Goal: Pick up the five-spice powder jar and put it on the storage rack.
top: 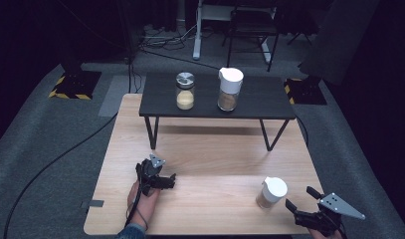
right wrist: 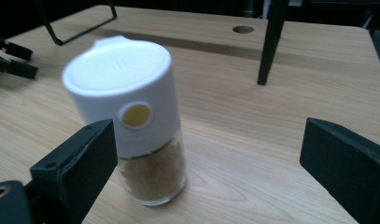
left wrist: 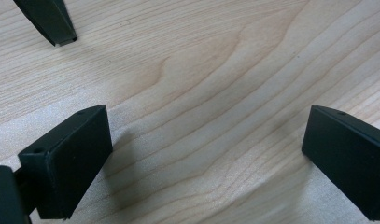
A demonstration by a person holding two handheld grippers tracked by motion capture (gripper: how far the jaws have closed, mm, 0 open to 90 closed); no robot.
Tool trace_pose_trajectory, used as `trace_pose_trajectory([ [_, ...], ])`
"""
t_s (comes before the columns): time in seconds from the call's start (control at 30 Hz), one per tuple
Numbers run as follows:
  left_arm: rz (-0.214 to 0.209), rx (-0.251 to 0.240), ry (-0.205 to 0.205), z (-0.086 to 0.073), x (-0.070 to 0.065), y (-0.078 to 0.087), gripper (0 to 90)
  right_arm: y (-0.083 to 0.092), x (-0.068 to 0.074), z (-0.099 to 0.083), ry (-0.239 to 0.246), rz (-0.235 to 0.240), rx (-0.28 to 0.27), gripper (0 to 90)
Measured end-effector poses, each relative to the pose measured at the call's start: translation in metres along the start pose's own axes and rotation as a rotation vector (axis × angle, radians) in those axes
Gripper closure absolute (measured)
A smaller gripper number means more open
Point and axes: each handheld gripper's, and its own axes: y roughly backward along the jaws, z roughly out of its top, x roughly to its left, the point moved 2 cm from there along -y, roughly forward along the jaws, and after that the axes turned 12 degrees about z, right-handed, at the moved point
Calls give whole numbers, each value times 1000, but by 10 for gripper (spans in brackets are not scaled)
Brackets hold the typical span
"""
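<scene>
Jar not yet grasped, we judged the pick barely begun.
Our right gripper (top: 302, 199) had jaws wide, close to the upright jar (top: 271, 193) on the table (top: 215, 164); left gripper (top: 162, 175) wide, empty, resting apart.

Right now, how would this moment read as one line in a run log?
right gripper: open, beside white-capped spice jar, not touching | left gripper: open, over bare wooden table | two jars on black shelf
</scene>
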Motion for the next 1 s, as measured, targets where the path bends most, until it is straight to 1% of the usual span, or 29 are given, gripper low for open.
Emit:
trace_pose_trajectory([
  [0.07,0,0,0,0,0,0,16,1,1,0,-4,15,-15,40],
  [0.2,0,0,0,0,0,0,16,-2,5,4,10,31,-23,40],
  [0.47,0,0,0,0,0,0,16,-11,13,10,39,51,-15,40],
  [0.77,0,0,0,0,0,0,16,-22,18,14,56,73,-14,40],
  [0.87,0,0,1,0,0,0,16,-27,19,16,54,83,-12,40],
  [1.0,0,0,0,0,0,0,16,-33,20,17,60,93,-4,40],
])
